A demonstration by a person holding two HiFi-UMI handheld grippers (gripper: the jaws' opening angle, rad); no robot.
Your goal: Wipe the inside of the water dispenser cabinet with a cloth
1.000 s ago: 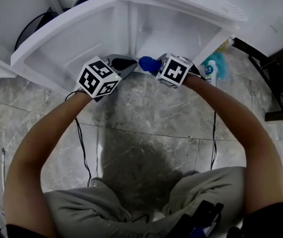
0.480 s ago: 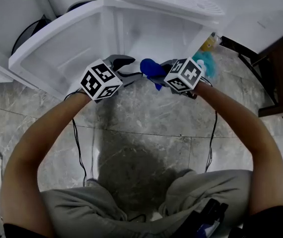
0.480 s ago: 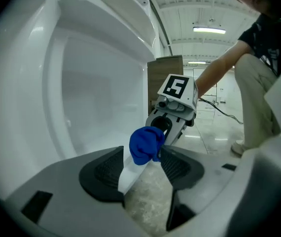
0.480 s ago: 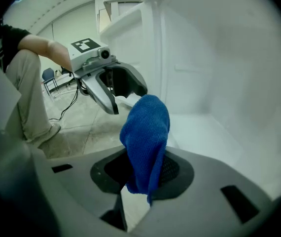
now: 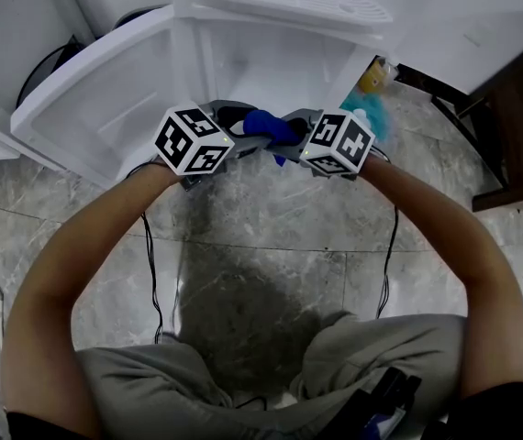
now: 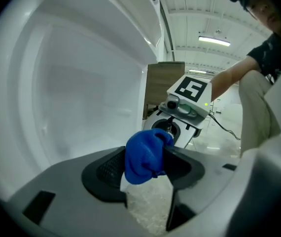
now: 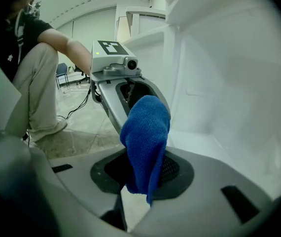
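I see the nubby blue cloth (image 5: 263,125) bunched just in front of the open, smooth white plastic cabinet (image 5: 280,67), pinched in my right hand-held gripper (image 7: 140,174). My left hand-held gripper (image 6: 148,169) has just been opening its jaws and now stands wide, with the cloth's rounded end between them.

Two grippers, left gripper (image 5: 232,117) and right gripper (image 5: 291,123), bear two marker cubes (image 5: 193,142); one blue cloth (image 5: 266,125) between them, one white cabinet (image 5: 280,62) beyond, one bottle (image 5: 369,82) rightward, two cables (image 5: 151,255) behind.
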